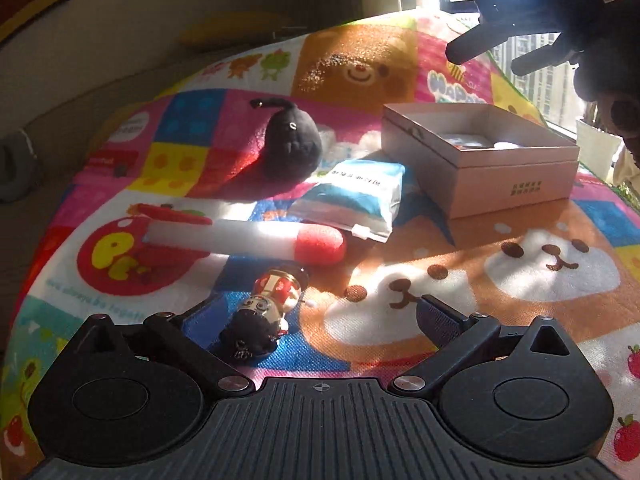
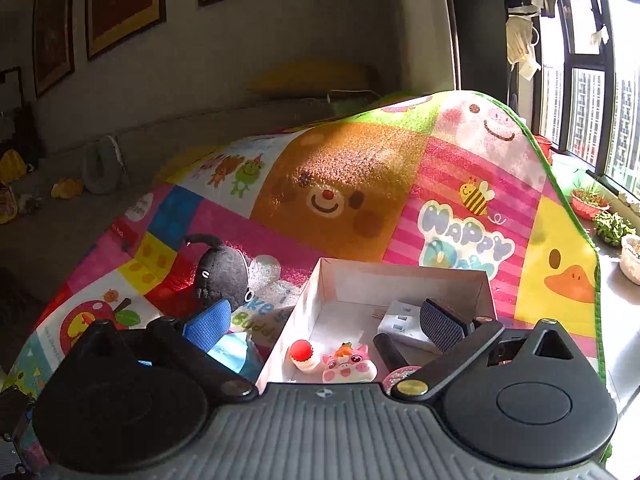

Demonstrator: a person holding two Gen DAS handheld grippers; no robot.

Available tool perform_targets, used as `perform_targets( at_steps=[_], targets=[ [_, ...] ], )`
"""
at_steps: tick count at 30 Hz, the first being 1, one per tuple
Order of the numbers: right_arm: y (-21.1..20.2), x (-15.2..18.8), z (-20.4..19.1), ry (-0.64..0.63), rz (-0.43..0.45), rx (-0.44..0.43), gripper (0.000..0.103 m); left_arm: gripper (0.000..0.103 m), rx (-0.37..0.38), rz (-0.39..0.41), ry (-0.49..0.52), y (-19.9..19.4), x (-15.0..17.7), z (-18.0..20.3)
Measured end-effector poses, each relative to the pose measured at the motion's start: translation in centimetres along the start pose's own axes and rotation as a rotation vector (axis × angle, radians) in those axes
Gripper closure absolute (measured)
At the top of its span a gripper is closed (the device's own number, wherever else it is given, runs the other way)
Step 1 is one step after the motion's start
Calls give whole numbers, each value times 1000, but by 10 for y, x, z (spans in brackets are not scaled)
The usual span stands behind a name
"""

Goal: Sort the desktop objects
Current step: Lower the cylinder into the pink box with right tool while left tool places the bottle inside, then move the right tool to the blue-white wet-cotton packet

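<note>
On the cartoon mat (image 1: 360, 68), the left gripper (image 1: 308, 320) sits low at 6 o'clock with its fingers spread wide and nothing between them. Just ahead of it, near the left finger, a small doll (image 1: 264, 312) lies on its side, head toward the camera. Beyond that, at 12 o'clock, a white tube (image 1: 248, 238) with a red cap lies crosswise; a blue-and-white packet (image 1: 356, 200) rests just past its red end, and a black plush (image 1: 294, 144) sits farther back at 11. The box (image 1: 480, 160) stands at 1 o'clock, open at the top. The right gripper (image 1: 500, 50) hangs above it at 2 o'clock, its two dark fingers apart.

From the right wrist view, the right gripper (image 2: 324, 322) hovers over the box (image 2: 400, 276), fingers wide and holding nothing. Inside lie a pink pig toy (image 2: 350, 366), a red-topped piece (image 2: 302, 354), a white adapter (image 2: 400, 320) and a dark cylinder (image 2: 390, 350). The plush (image 2: 222, 276) is at 10 o'clock, outside the box, with the packet (image 2: 236, 350) just beside the left finger (image 2: 208, 326).
</note>
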State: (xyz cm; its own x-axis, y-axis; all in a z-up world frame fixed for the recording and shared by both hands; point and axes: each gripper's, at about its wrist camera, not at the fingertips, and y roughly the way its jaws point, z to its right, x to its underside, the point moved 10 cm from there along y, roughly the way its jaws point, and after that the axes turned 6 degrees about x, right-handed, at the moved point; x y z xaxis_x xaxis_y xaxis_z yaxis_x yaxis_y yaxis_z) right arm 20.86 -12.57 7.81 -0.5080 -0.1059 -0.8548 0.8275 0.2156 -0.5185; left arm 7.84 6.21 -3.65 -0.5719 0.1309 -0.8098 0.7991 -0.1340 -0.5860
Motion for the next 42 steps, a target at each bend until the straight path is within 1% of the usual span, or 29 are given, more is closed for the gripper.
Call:
perform_targets(
  at_steps=[3,5,6,7,8,9,10,13,15,18,19,22,24,26,29,32,35,37,40,41,42],
  targets=[
    [15,18,-47,-87,-34,-34,2,0,5,2,-34,2,7,-6],
    [25,27,-73,-155,-44,-40,7,0,5,-10,-40,4,10,-6],
    [29,30,-82,-183,-46,-44,16,0,13,-14,-42,6,10,-5],
    [34,32,-96,-222,-55,-53,28,0,15,-10,-42,6,10,-5],
    [41,34,-107,-253,-65,-61,34,0,15,-10,-39,6,10,-4],
    [48,34,-116,-275,-74,-65,45,0,15,-9,-35,6,10,-3],
    [59,34,-125,-296,-83,-64,50,0,14,-6,-32,6,10,-2],
    [95,30,-138,-311,-109,-26,50,0,14,12,-34,3,10,-2],
    [119,34,-139,-298,-165,-23,50,0,20,23,-45,2,9,-3],
    [130,46,-138,-283,-248,-47,51,0,39,24,-71,2,9,-6],
    [125,53,-138,-278,-271,-79,51,0,46,22,-81,2,9,-7],
    [97,70,-138,-328,-272,-118,51,0,65,33,-97,1,8,-8],
    [72,79,-132,-365,-244,-121,51,0,71,44,-91,-1,8,-6],
    [49,87,-120,-370,-229,-122,50,0,63,40,-78,-1,8,-5],
    [19,102,-102,-367,-234,-153,50,0,59,24,-56,2,8,-1],
    [-7,122,-82,-374,-240,-153,49,0,58,22,-26,1,6,4],
    [-25,133,-61,-386,-208,-100,48,0,68,26,3,-2,4,11],
    [-30,136,-45,-387,-190,-44,46,0,85,26,17,-4,2,17],
    [-28,140,-9,-391,-163,99,40,0,91,14,43,-4,1,25],
    [-27,140,1,-389,-157,140,39,0,79,7,50,-2,1,25],
    [-26,140,13,-378,-152,185,34,0,62,-3,51,-1,2,25]
  ],
)
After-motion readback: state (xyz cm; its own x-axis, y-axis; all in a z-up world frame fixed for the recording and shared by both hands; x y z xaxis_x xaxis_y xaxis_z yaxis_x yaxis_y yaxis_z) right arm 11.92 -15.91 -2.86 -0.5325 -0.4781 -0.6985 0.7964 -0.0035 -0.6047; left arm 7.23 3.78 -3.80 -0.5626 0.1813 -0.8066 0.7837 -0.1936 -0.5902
